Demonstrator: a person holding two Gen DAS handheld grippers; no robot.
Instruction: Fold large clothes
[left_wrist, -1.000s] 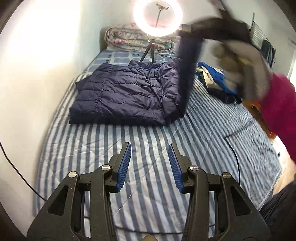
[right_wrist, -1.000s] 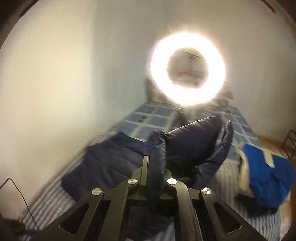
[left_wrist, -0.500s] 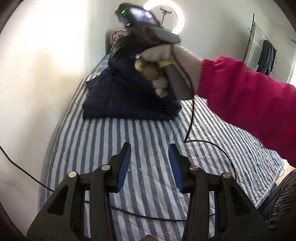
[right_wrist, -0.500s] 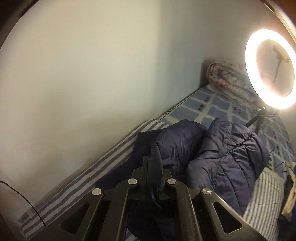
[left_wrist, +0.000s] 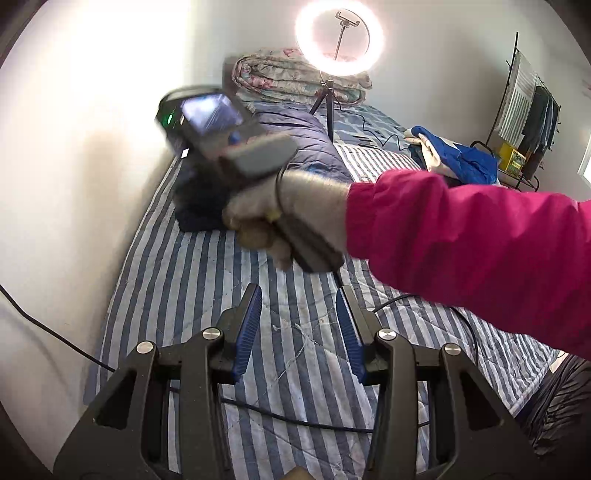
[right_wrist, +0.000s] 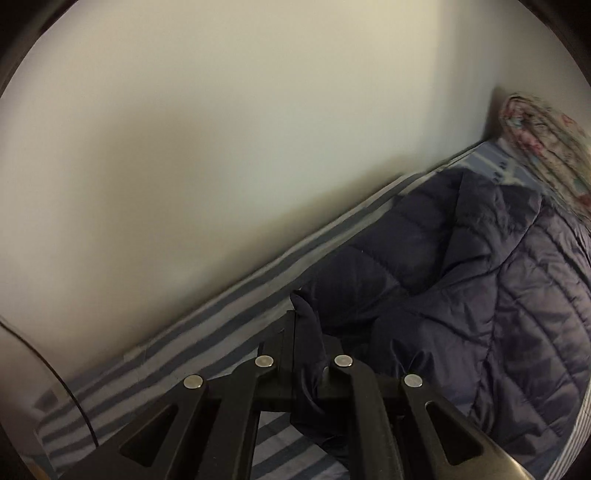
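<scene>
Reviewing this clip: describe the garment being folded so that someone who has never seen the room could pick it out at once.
Start at the striped bed along the white wall. Near its head, before the ring light, lies the navy quilted puffer jacket, its edge pinched in the right gripper. Unlike the bright blue garment on the bed's other side, it is dark and puffy.

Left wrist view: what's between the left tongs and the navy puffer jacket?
The gloved right hand holding the right tongs, above striped bedsheet; jacket mostly hidden behind it.
</scene>
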